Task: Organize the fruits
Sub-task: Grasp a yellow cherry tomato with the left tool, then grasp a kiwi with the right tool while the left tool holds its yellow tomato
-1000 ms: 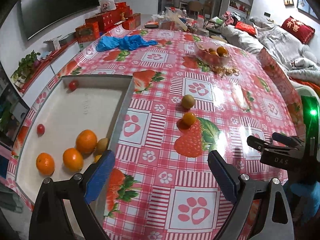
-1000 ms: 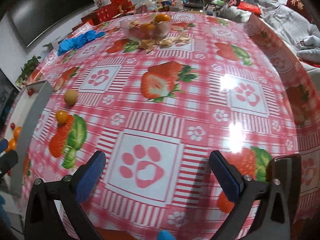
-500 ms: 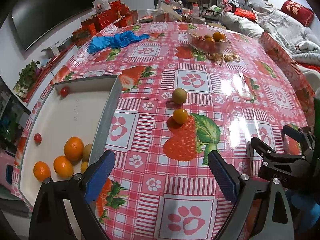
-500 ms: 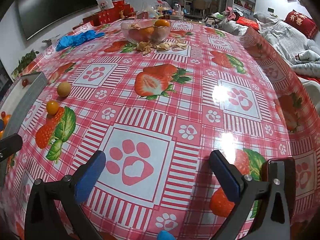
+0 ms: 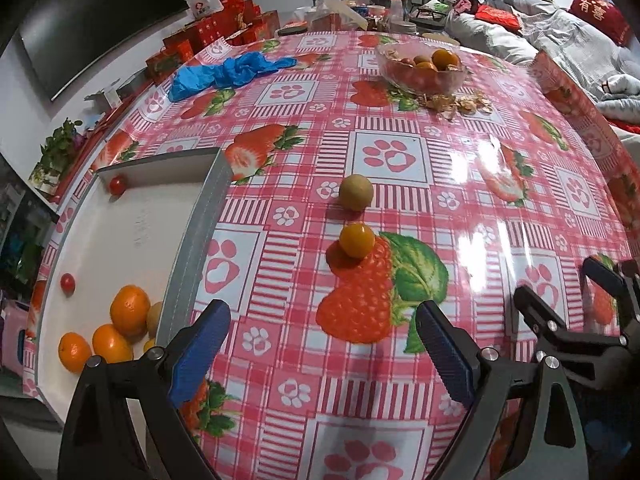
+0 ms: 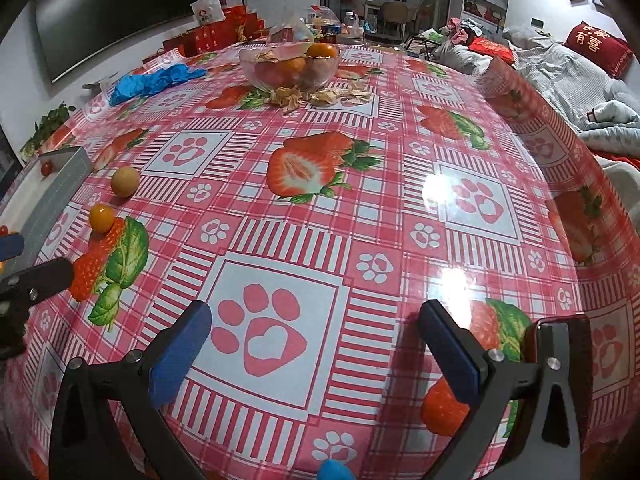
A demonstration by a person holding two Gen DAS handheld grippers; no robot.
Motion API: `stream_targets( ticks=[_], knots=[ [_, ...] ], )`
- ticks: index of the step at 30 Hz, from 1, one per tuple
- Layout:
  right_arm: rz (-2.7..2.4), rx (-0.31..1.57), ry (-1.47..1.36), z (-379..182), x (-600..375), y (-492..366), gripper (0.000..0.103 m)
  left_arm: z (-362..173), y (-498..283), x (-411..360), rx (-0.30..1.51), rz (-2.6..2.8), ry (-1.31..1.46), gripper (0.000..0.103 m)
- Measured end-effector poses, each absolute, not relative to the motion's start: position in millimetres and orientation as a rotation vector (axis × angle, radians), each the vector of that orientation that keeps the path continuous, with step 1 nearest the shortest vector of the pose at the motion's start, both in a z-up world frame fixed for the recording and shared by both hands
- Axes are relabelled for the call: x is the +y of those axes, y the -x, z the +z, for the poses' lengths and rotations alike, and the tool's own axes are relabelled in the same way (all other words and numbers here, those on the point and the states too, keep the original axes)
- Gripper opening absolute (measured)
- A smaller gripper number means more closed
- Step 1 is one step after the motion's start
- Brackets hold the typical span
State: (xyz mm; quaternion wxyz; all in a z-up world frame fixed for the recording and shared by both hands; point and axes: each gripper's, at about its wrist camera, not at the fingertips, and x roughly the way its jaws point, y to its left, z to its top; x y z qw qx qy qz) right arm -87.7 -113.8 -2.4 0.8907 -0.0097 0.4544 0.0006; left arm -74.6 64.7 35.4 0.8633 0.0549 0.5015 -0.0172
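Red-and-white checked oilcloth with strawberries and paw prints covers the table (image 5: pixel 392 152) where we work. Our left tongs (image 5: pixel 322 346) hang over it with the blue pads wide apart and nothing between them. Ahead of them a small orange fruit (image 5: pixel 357 240) lies on the cloth, and a round tan fruit (image 5: pixel 356 192) sits just beyond it, the two near each other but apart. At the left, a white tray (image 5: pixel 132 232) holds three oranges (image 5: pixel 130 310) clustered in its near corner and two small red fruits (image 5: pixel 118 185) farther off. A glass bowl (image 6: pixel 289 69) of fruit stands at the far side, with dry peels (image 6: pixel 320 96) beside it. Our right tongs (image 6: pixel 314 346) are also spread open and empty over a paw print.
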Motion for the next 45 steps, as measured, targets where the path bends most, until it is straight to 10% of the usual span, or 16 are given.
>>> stream_targets(
  ticks=[8,23,45],
  knots=[
    [0.002,0.943,0.020,-2.4,-113.8,87.7,0.103,33.3,48.5,65.1,1.005,-0.050,-0.086,0.094],
    [0.002,0.943,0.020,-2.6,-113.7,87.5,0.103,12.5,30.4,50.1,1.056,-0.114,-0.054,0.024],
    [0.236,1.079,-0.028,9.3,-40.9,43.9,0.102,11.3,125.5,110.1,1.014,-0.135,-0.014,0.024]
  ],
)
